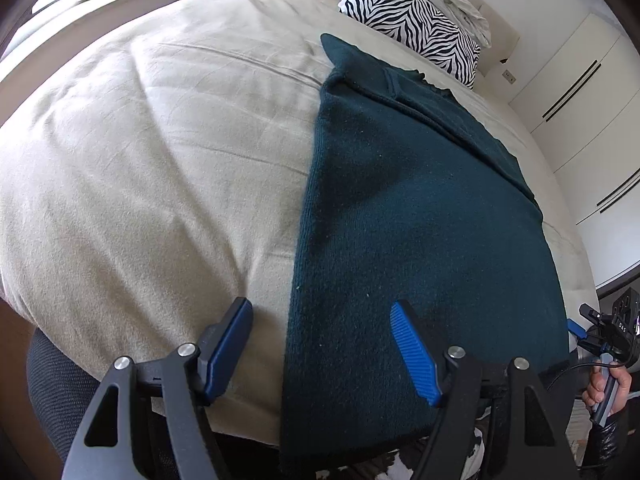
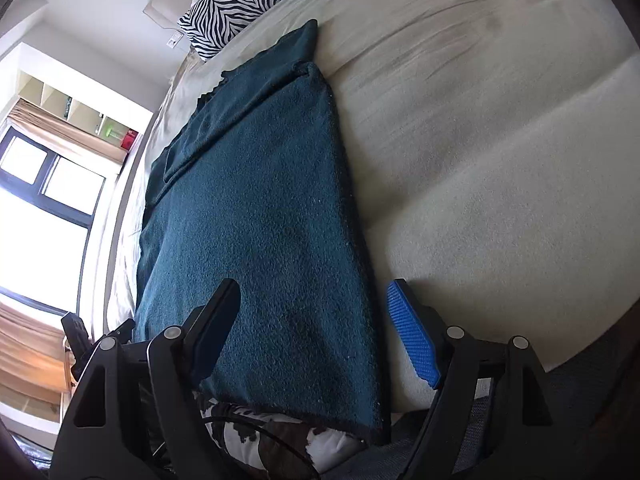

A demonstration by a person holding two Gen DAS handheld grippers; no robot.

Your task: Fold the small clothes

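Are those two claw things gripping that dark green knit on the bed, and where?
Neither. The left gripper and right gripper both hang open above the sweater, which lies loose on the bed.

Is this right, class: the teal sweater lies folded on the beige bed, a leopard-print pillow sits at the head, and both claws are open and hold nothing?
One detail is wrong: the pillow is zebra-striped, black and white, not leopard-print; the left wrist view shows it clearly. The rest stands: the teal sweater lies folded on the beige bed, and the left claw and right claw are open and hold nothing.
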